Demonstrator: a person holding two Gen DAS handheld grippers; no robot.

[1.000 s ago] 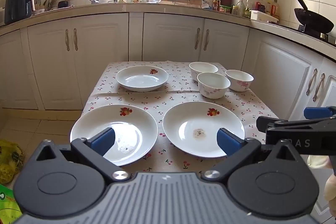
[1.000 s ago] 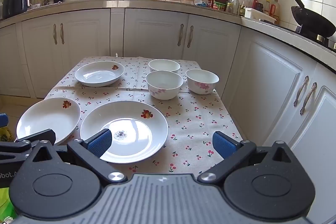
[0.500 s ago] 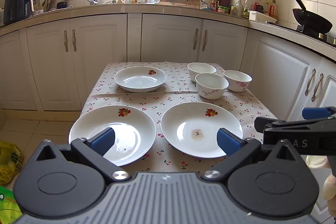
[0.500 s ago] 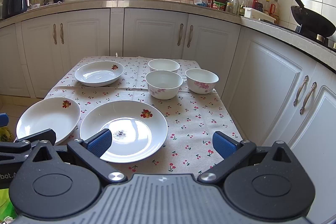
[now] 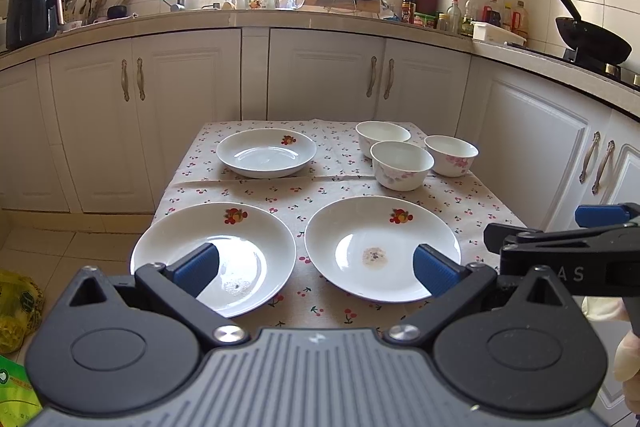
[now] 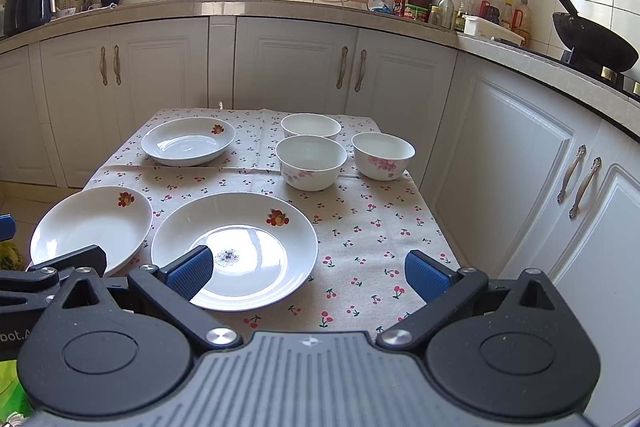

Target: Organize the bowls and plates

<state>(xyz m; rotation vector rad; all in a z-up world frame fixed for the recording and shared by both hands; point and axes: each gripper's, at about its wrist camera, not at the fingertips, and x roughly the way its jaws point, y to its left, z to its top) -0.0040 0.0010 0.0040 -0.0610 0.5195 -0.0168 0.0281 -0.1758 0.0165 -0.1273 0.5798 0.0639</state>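
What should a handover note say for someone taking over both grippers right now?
Left gripper open, empty, held over the table's near edge. Right gripper open, empty, beside it.
Three plates lie apart on the tablecloth: near-left plate, near-right plate, far plate.
Three bowls stand unstacked at far right.
Done: nothing stacked.
Left: stack the plates, nest the bowls.

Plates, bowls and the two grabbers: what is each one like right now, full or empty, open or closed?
Left gripper: open, holding nothing.
Right gripper: open, holding nothing.
Near-left plate: empty, small specks.
Near-right plate: empty, dirty spot in the middle.
Far plate: empty.
Three bowls: upright, unstacked.
Cabinet doors: closed.
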